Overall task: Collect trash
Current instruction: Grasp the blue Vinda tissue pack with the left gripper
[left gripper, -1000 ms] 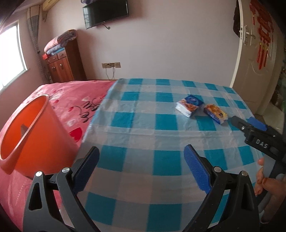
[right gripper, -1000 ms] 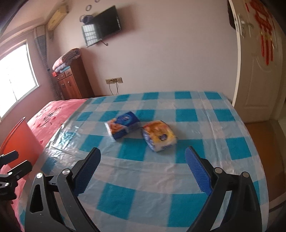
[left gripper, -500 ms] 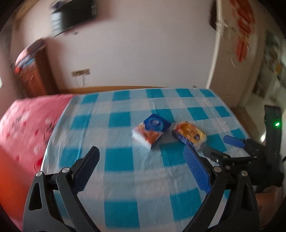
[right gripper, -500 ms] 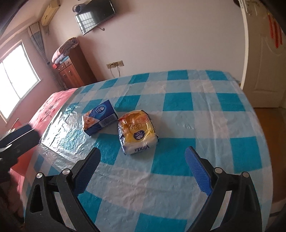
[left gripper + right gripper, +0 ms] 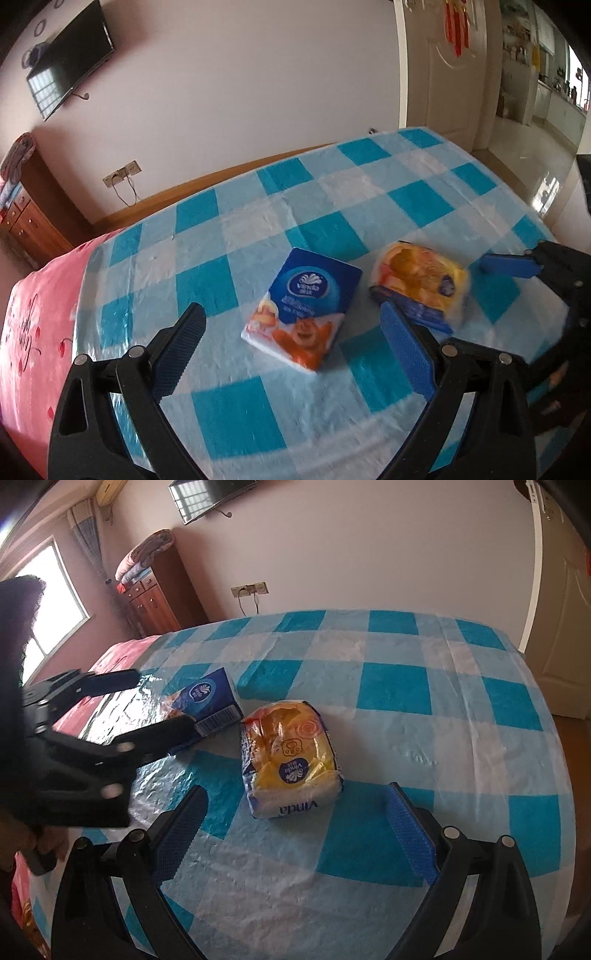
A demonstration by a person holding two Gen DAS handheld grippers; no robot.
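Observation:
A blue tissue pack (image 5: 304,312) and a yellow tissue pack (image 5: 421,280) lie side by side on the blue checked cloth (image 5: 332,206). My left gripper (image 5: 291,332) is open, its jaws on either side of the blue pack, close in front of it. My right gripper (image 5: 295,812) is open, just short of the yellow pack (image 5: 291,753), which lies between its jaws' line. The blue pack (image 5: 207,701) shows to the left there, with the left gripper's black fingers (image 5: 159,734) around it.
The cloth covers a bed with a pink sheet (image 5: 33,314) at the left. A wooden cabinet (image 5: 155,602) stands by the far wall, a TV (image 5: 70,59) hangs above, and a white door (image 5: 439,62) is at the right.
Both grippers have moved forward toward the packs. The left one swung right, away from the orange bucket, which is out of view now. Both stay open.

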